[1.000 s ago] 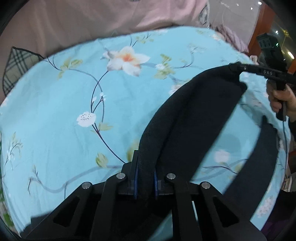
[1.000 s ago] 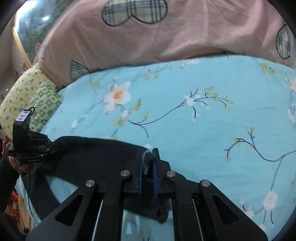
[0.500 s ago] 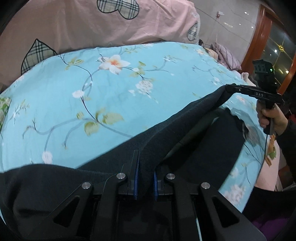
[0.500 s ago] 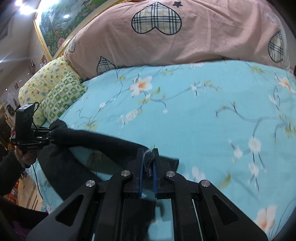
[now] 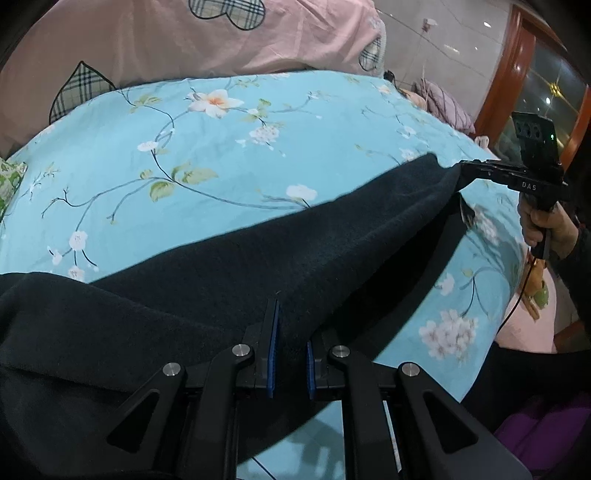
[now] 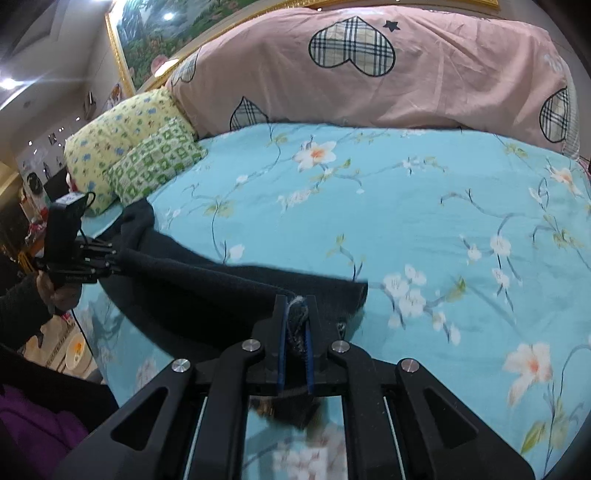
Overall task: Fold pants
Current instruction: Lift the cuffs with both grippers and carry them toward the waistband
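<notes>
The left gripper (image 5: 290,354) pinches the black pants (image 5: 258,273), stretched over the blue floral bedsheet (image 5: 221,155) toward two o'clock, where the right gripper (image 6: 295,325) clamps the far edge; pink duvet (image 6: 369,74) at twelve.

A bed (image 6: 424,206) in blue floral sheet, pink quilt (image 6: 369,74) at its head, yellow pillows (image 6: 122,147), gilt-framed painting (image 6: 155,33) above, wooden door frame (image 5: 498,85).
</notes>
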`<act>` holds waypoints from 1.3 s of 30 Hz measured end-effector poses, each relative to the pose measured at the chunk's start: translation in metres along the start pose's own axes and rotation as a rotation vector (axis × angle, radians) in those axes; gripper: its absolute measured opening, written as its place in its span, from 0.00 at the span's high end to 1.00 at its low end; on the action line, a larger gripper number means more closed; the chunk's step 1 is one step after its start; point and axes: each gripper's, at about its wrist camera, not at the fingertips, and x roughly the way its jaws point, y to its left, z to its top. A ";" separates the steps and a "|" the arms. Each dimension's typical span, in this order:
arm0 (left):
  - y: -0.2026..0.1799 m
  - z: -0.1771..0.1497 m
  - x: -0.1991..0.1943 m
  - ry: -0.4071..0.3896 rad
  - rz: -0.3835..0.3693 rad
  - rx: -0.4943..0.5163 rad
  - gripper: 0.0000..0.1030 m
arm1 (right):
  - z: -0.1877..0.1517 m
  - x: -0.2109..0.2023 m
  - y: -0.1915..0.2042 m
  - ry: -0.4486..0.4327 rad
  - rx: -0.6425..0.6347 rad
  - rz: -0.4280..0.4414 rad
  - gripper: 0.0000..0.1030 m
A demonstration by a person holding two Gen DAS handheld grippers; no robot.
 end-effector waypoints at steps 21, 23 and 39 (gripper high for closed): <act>-0.017 -0.037 -0.001 0.010 -0.041 0.014 0.49 | -0.032 -0.024 0.033 0.035 0.027 -0.104 0.47; -0.013 -0.040 -0.008 -0.010 -0.039 -0.006 0.49 | -0.028 -0.024 0.044 0.015 0.028 -0.087 0.47; 0.082 -0.068 -0.074 -0.121 0.097 -0.255 0.45 | 0.007 0.066 0.146 0.050 -0.040 0.184 0.47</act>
